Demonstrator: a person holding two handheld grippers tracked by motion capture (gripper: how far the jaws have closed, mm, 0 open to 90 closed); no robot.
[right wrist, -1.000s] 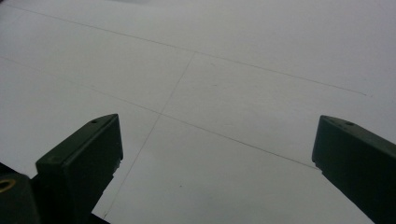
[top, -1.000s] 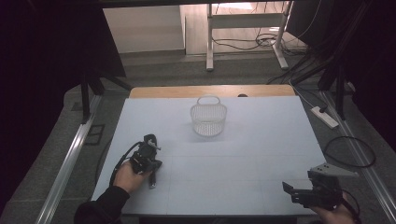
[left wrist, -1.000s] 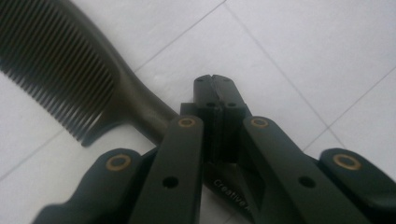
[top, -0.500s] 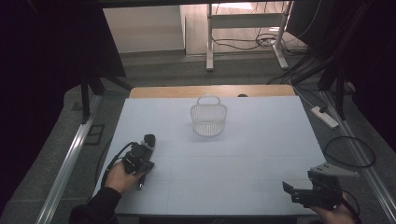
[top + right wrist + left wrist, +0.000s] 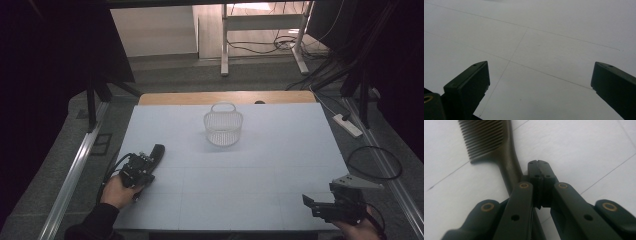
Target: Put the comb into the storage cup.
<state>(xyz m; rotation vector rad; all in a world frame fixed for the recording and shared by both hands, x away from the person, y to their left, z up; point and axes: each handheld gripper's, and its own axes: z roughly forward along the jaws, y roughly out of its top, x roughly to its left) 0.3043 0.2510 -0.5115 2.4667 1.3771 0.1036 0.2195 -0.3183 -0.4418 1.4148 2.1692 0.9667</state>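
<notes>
A dark comb [image 5: 491, 147] lies flat on the white table [image 5: 260, 165], teeth away from me, near the left front [image 5: 158, 152]. My left gripper [image 5: 539, 167] is shut, its pads pressed against each other, and the comb's handle runs underneath the left jaw. In the high view a hand holds that gripper [image 5: 145, 167] close to the table's left edge. My right gripper [image 5: 539, 80] stands open over bare table with nothing between its jaws; in the high view it sits at the front right corner [image 5: 312, 204].
A white wire basket [image 5: 223, 127] with a handle stands at the middle back of the table. A wooden strip [image 5: 225, 97] borders the far edge. Cables and a power strip [image 5: 347, 125] lie on the floor to the right.
The left hand and its gripper have slid left toward the table's edge, and the comb now shows ahead of the jaws. The right gripper has stayed put.
</notes>
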